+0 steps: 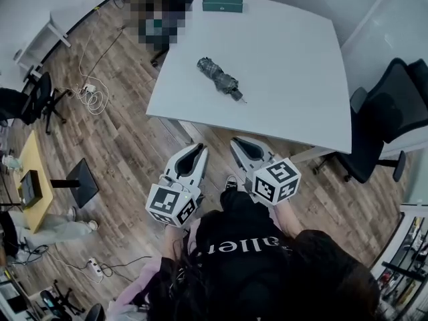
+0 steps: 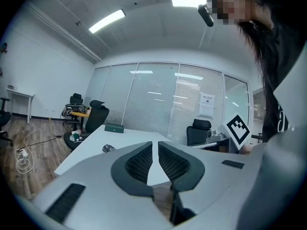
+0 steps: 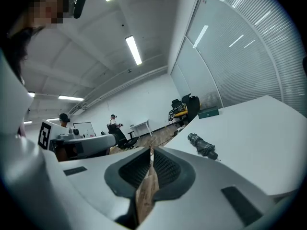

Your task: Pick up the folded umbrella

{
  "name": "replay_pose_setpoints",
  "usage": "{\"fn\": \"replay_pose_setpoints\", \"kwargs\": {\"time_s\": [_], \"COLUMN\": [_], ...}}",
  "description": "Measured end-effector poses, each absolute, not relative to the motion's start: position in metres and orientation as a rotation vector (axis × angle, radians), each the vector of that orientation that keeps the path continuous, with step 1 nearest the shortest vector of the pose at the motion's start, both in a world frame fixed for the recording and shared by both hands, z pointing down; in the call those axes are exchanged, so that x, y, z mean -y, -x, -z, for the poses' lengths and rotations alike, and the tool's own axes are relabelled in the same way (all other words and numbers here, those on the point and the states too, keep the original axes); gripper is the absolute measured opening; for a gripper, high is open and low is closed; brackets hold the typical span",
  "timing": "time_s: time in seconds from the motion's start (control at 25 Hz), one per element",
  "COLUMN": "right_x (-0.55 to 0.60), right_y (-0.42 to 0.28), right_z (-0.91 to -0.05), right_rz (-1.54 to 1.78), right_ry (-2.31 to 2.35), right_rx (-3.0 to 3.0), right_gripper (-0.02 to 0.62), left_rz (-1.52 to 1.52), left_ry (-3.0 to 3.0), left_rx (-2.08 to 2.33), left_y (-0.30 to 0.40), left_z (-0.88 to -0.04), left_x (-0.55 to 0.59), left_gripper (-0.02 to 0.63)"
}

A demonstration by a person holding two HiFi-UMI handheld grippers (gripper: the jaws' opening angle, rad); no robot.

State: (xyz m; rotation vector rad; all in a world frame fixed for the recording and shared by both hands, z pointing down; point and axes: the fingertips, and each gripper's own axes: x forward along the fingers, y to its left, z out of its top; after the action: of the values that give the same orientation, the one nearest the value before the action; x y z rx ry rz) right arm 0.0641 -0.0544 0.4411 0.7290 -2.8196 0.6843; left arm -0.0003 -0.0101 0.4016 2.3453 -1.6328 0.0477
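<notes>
On the desk (image 1: 287,59), folded umbrella (image 1: 219,79) and far green box (image 1: 223,2), left claw (image 1: 200,147) and right claw (image 1: 235,141) pressed together, empty, unreadable notice (image 2: 207,104) only in left gripper view

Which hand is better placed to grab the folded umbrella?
Right, probably: the right gripper is nearer the folded umbrella and sees it unobstructed; the left gripper sits farther aside and barely sees it.

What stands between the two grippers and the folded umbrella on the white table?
Nothing visible. The dark grey folded umbrella lies alone on the white table; the green rectangular box sits beyond it, at the far edge.
</notes>
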Motion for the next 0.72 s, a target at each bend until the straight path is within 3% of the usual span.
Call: {"fn": "replay_pose_setpoints", "kwargs": {"time_s": [0.72], "right_x": [0.147], "right_y": [-0.049], "right_z": [-0.454], "right_rz": [-0.748], "right_ry": [-0.714], "right_rx": [2.821], "right_gripper": [0.034], "left_rz": [-0.141], "left_ry": [-2.358], "left_rx": [1.607], "left_y": [0.006], "left_z": [-0.405], "left_x": [0.109], "left_gripper": [0.054]}}
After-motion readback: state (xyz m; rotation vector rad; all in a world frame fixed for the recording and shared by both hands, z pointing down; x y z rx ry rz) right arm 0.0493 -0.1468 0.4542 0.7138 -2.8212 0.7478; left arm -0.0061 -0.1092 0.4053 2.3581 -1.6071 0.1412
